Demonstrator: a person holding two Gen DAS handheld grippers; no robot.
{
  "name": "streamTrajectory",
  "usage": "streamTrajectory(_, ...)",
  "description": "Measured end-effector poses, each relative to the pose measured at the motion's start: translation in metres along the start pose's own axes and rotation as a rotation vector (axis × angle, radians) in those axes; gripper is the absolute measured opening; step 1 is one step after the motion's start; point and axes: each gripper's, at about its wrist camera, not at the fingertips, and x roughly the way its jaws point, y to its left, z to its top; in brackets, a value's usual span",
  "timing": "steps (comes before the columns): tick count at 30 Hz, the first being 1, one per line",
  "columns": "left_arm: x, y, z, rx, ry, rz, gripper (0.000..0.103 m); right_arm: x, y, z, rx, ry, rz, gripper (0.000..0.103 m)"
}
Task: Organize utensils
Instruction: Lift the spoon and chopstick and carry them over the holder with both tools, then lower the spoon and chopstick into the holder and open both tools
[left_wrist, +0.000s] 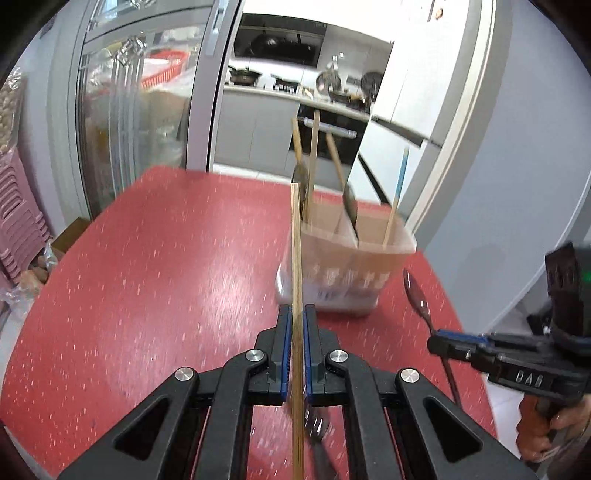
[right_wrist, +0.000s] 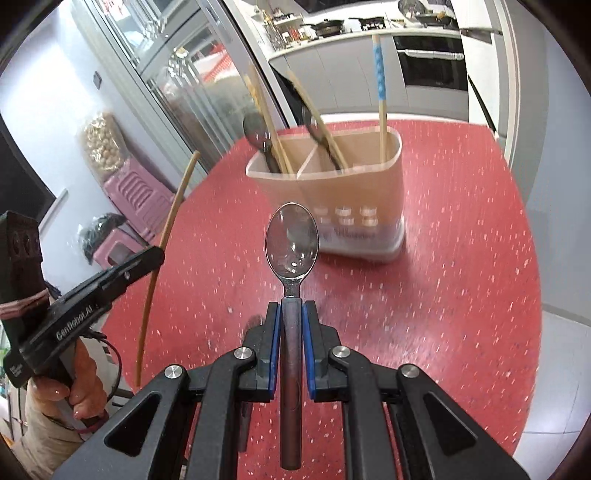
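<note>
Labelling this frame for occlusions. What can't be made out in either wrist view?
- Fork, left wrist view: mostly behind the left gripper; its handle is blurred.
- Chopstick lower end: cut off by the bottom edge.
- Holder print, both views: blurred, unreadable.
- Lower ends of utensils in the holder: hidden by its walls.
- Spoon handle end, left wrist view: behind the right gripper.

A round red table (right_wrist: 461, 258) with pale speckles carries everything. A translucent plastic holder (right_wrist: 354, 192) stands on it toward the far side, its base flat on the top. Dividers split it into compartments, and chopsticks and spoons stand tilted in them; one blue-patterned chopstick (right_wrist: 380, 99) leans in the right compartment. Near the table's front edge a fork (left_wrist: 317, 430) shows, blurred; whether it rests on the top cannot be told.
</note>
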Motion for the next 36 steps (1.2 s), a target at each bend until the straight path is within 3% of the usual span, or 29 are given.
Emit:
streamTrajectory(15,0.033,-0.002,0.088,-0.099,-0.168,-0.077,0.031,-0.015,-0.011,0.069,-0.022,-0.154,0.010,0.013)
streamTrajectory(26,0.069,-0.020,0.121,-0.084,-0.298,-0.015,0.031,-0.003,-0.019,0.115,-0.065,-0.284,0.016,0.012)
streamTrajectory(36,0.088,-0.032,0.131,-0.071,-0.455,0.046,0.031,0.020,-0.032,0.141,-0.097,-0.397,0.003,0.012)
